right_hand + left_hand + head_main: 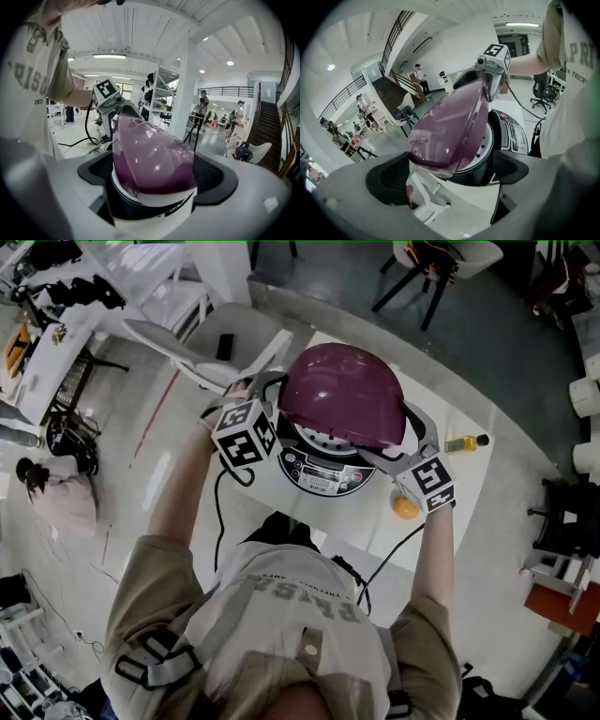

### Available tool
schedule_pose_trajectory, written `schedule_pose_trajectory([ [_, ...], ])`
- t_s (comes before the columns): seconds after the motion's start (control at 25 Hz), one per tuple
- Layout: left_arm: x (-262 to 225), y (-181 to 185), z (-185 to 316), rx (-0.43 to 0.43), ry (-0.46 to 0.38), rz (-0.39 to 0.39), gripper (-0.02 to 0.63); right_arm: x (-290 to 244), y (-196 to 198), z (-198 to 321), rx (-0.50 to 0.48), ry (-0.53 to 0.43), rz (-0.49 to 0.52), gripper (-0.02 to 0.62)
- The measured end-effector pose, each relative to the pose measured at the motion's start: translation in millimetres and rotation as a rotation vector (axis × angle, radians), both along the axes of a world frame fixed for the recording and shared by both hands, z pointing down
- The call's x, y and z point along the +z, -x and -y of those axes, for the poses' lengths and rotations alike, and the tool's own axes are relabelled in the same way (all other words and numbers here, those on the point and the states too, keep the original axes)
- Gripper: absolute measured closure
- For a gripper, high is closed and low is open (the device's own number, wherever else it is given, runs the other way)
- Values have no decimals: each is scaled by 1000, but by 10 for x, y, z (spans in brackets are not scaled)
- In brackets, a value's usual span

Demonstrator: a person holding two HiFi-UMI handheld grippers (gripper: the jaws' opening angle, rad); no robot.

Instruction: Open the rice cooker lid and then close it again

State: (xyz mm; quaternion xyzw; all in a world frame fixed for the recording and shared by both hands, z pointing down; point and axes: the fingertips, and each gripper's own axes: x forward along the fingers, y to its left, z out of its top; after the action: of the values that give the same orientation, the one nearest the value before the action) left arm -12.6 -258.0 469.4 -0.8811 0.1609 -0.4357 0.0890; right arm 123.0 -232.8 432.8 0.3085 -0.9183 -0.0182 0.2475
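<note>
Left claw [451, 169] and right claw [154, 174] are both spread wide, one at each side of the lid [342, 395], straddling its rim. The lid is partly raised over the cooker [323, 474], by the desk's [473, 488] near edge.

Orange fruit [405, 508], yellow bottle [462, 442], white chair [251, 327]

We extend both arms [173, 502] forward; the left gripper [452, 172] and right gripper [157, 173] face each other, tilted downward, fingers [389, 180] spread wide apart.
</note>
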Motion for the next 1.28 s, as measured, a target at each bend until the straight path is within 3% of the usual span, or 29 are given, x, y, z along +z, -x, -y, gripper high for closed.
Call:
schedule_pose_trajectory([
  [0.88,292,71,-213,42,75,73,41,305,91,-222,-37,93,-57,70],
  [1.28,391,90,-297,71,130,87,17,428,116,-338,-90,160,-95,30],
])
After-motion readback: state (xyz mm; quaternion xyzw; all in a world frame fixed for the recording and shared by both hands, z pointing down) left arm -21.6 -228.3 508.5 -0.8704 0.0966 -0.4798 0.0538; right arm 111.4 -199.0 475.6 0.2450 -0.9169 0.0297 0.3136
